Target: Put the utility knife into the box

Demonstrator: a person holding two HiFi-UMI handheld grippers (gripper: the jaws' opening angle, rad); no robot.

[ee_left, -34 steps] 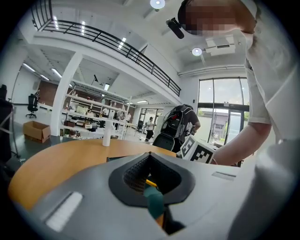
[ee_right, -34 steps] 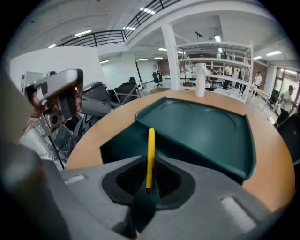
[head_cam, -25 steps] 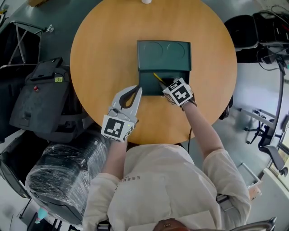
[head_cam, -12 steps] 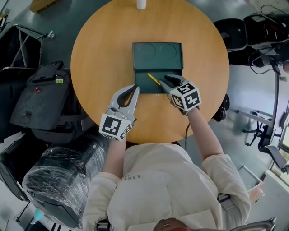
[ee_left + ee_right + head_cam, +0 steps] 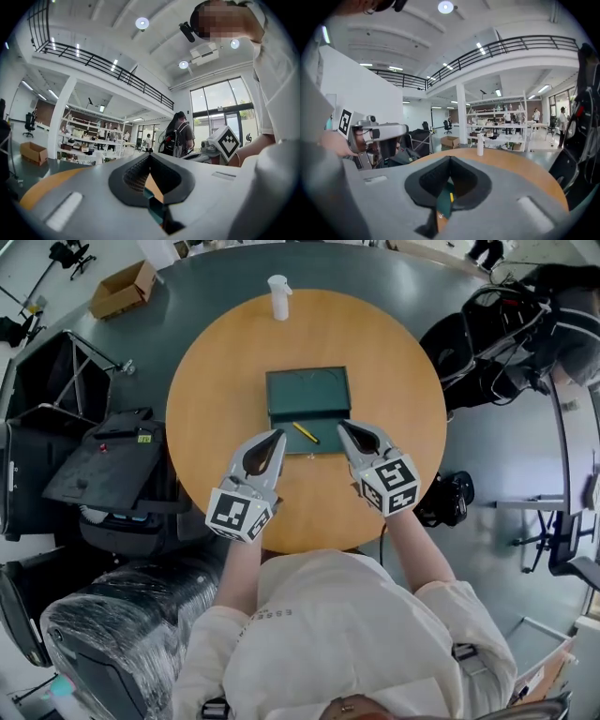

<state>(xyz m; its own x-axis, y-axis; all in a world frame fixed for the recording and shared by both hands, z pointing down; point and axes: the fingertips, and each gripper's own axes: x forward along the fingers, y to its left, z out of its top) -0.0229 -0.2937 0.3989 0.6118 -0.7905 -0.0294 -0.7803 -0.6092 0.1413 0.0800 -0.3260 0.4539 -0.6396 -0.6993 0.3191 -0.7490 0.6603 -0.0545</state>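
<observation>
The dark green box [image 5: 281, 414] lies open mid-table, its lid folded back on the far side. A yellow utility knife [image 5: 305, 432] lies slantwise in the box's near tray, touching neither gripper. My left gripper [image 5: 278, 435] sits at the box's near left corner, shut and empty. At the near right corner, a little right of the knife, my right gripper [image 5: 341, 426] is also shut and empty. In the right gripper view the fingertips [image 5: 450, 159] meet, and a strip of green box [image 5: 442, 202] shows below them. The left gripper [image 5: 150, 155] view shows the jaws closed too.
A white bottle [image 5: 278, 296] stands at the far edge of the round wooden table [image 5: 216, 371]. Black cases [image 5: 103, 474] and a plastic-wrapped chair [image 5: 122, 615] crowd the floor on the left. Dark chairs [image 5: 469, 352] stand to the right. A cardboard box [image 5: 120, 289] sits far left.
The right gripper let go of the knife into the box's tray, drew back toward me and shut. The left gripper hardly moved. The head view now takes in more of the room.
</observation>
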